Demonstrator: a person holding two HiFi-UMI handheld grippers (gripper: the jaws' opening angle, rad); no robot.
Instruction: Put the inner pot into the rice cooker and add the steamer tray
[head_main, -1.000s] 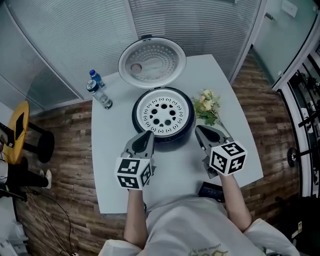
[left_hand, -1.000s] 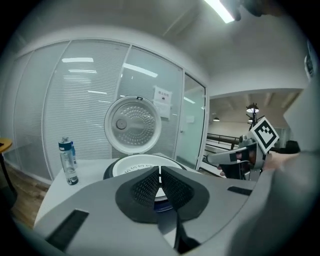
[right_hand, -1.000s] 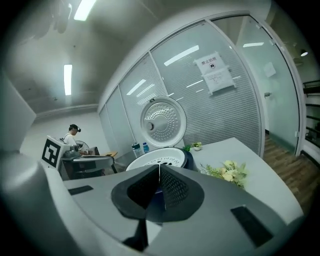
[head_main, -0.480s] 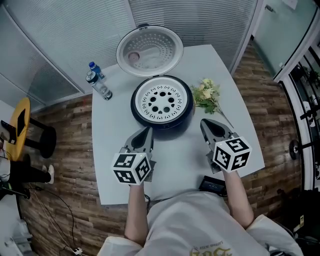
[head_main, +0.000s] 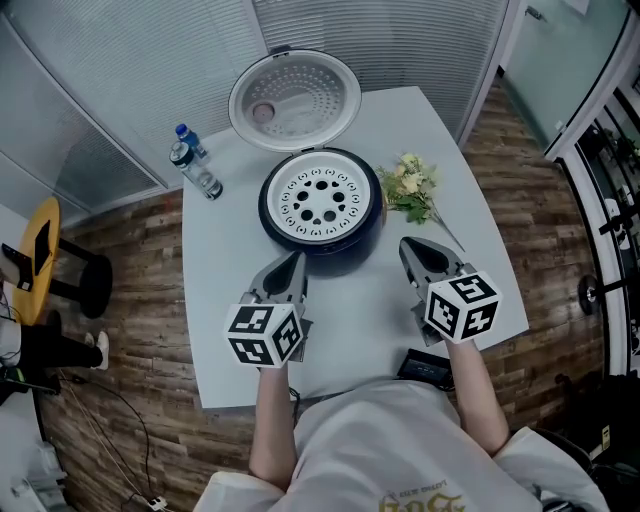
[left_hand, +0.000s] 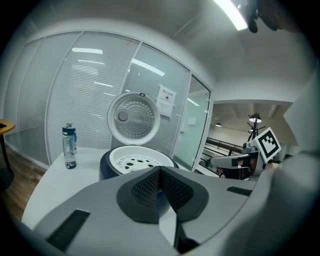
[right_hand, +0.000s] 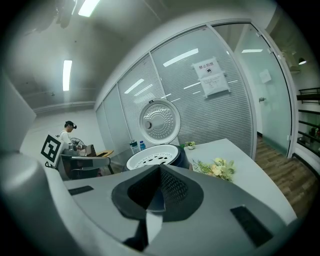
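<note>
Left gripper (head_main: 295, 258), right gripper (head_main: 407, 245) drawn back from rice cooker (head_main: 330, 252) | fingers together, empty | steamer tray (head_main: 320, 199) level, holes up

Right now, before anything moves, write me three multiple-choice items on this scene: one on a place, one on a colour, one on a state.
1. In the head view, on which side of the rice cooker do the flowers lie?
A) right
B) left
C) inside it

2. What colour is the steamer tray in the rice cooker?
A) black
B) white
C) red

3. What state is the lid in?
A) shut
B) lying on the floor
C) open

Answers:
1 A: the flowers lie just right of the rice cooker.
2 B: the holed steamer tray shows white inside the dark body.
3 C: the lid stands swung back behind the opening.
</note>
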